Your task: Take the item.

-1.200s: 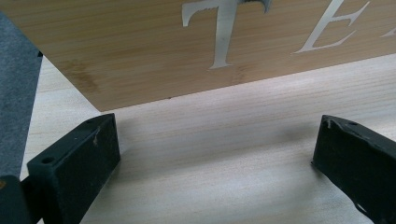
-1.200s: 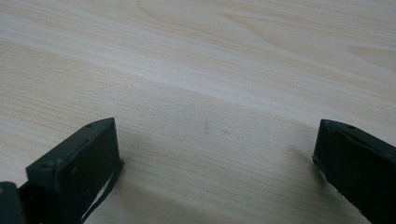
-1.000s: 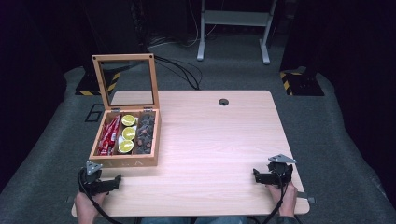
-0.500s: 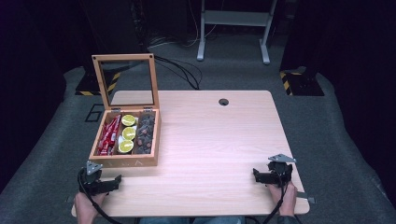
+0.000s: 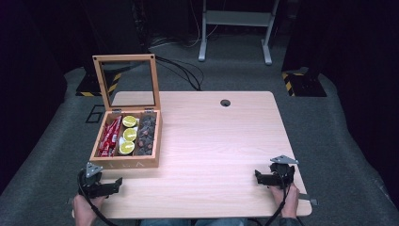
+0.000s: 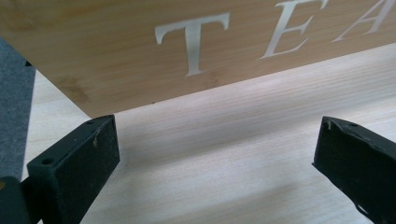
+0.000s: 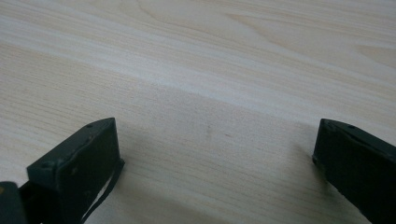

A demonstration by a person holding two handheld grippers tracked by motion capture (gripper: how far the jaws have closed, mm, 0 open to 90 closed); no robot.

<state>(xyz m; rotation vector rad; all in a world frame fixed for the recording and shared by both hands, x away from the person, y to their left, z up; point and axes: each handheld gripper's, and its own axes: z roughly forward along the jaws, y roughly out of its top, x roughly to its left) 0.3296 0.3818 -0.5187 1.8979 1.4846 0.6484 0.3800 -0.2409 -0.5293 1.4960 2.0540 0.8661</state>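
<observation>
A wooden tea box (image 5: 126,162) sits on the left half of a pale wood table (image 5: 221,155), near the front edge. Its glass-paned lid (image 5: 126,81) stands open and upright at the far side. The box is a rectangle whose long axis runs from the person toward the far side of the table, leaning slightly to the right as it goes away. Its front wall faces the person and carries pale letters reading TEA (image 6: 194,42).

Inside are three long compartments side by side. The left one holds red packets (image 5: 110,136), the middle one holds three round yellow-green items (image 5: 127,134) in a row, and the right one holds small dark pieces (image 5: 146,135).

The left gripper (image 5: 111,185) rests on the table just in front of the box's front left corner, close to it but not touching, held by a hand (image 5: 84,207) at the table's front edge. In the left gripper view its two black jaws are spread wide apart with bare table between them and the box's front wall right ahead.

The right gripper (image 5: 261,177) rests near the table's front right corner, well apart from the box, held by the other hand (image 5: 288,198). Its jaws are also spread wide, over bare wood.
</observation>
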